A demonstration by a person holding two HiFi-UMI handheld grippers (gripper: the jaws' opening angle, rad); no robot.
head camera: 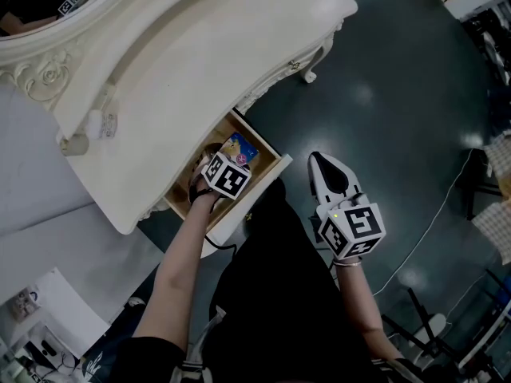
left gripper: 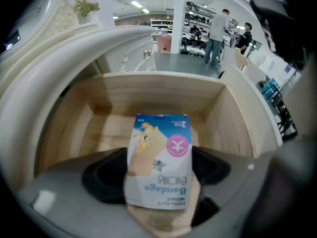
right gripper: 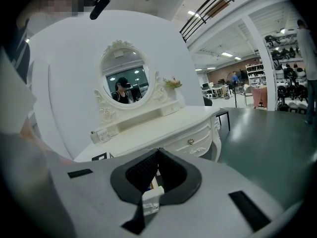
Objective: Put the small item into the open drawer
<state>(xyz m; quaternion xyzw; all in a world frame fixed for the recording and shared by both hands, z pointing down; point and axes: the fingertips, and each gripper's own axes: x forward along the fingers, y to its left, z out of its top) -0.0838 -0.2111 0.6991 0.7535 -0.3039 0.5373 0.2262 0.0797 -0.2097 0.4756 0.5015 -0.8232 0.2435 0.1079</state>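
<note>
A small blue and tan bandage packet (left gripper: 158, 162) is clamped between the dark pads of my left gripper (left gripper: 158, 176). It hangs over the inside of the open wooden drawer (left gripper: 148, 95). In the head view the left gripper (head camera: 230, 163) reaches into the drawer (head camera: 266, 177), and the packet (head camera: 240, 150) shows just past its marker cube. Off to the right, my right gripper (head camera: 318, 160) is held over the floor beside the drawer, apart from it. In its own view the right gripper (right gripper: 157, 153) has its jaws pressed together with nothing between them.
The drawer belongs to a white dressing table (head camera: 200, 62) with an oval mirror (right gripper: 123, 83) at its back. A small white item (head camera: 108, 123) lies on the tabletop. Dark green floor (head camera: 399, 94) with a thin cable (head camera: 439, 206) spreads to the right. People (left gripper: 216, 31) stand far off.
</note>
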